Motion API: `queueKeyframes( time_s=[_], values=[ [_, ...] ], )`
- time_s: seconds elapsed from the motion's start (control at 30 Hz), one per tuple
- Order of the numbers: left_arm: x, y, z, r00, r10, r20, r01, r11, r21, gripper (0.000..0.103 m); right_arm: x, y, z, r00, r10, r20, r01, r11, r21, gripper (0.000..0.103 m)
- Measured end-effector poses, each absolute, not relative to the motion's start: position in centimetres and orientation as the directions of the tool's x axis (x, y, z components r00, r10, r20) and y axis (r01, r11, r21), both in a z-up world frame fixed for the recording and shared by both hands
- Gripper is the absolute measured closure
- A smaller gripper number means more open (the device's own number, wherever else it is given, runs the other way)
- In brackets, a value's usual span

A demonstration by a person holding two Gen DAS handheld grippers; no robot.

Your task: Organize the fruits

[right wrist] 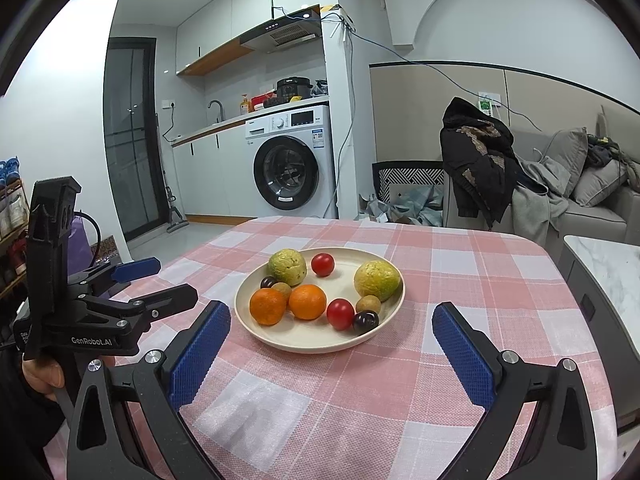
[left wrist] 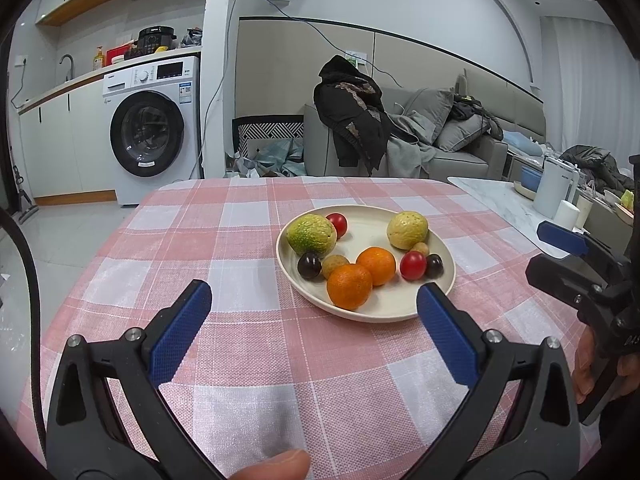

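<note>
A cream plate (left wrist: 400, 304) (right wrist: 304, 338) on the pink checked tablecloth holds several fruits: two oranges (left wrist: 349, 286) (right wrist: 307, 301), two green-yellow guavas (left wrist: 313, 234) (right wrist: 377, 280), two red tomatoes (left wrist: 413, 265) (right wrist: 340, 313), dark plums (left wrist: 309, 265) (right wrist: 365, 321) and small brown longans (left wrist: 335, 265) (right wrist: 368, 303). My left gripper (left wrist: 314, 308) is open and empty, just short of the plate's near edge. My right gripper (right wrist: 331, 328) is open and empty, its fingers either side of the plate's near rim. Each gripper shows in the other's view: the right one (left wrist: 560, 248), the left one (right wrist: 156, 280).
The table (left wrist: 240, 360) ends at a rounded far edge. A marble side table (left wrist: 500, 200) with a white kettle (left wrist: 554, 190) stands at the right. A sofa (left wrist: 460, 152) with clothes and a washing machine (left wrist: 152, 132) stand behind.
</note>
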State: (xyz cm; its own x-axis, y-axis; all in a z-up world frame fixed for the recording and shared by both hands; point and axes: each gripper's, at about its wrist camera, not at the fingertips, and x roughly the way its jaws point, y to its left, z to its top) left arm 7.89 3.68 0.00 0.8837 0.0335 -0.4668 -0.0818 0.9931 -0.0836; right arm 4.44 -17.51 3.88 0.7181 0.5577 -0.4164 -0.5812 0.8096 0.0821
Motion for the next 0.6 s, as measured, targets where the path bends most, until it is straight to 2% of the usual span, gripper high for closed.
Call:
queueKeyframes(
  time_s=[0.6],
  values=[
    [7.91,3.65,0.01,0.884,0.033,-0.467,-0.081,0.993,-0.083,0.001,4.42,-17.47,3.87,0.718,0.558,-0.417,-0.582,0.809,0.080,0.000]
  ],
)
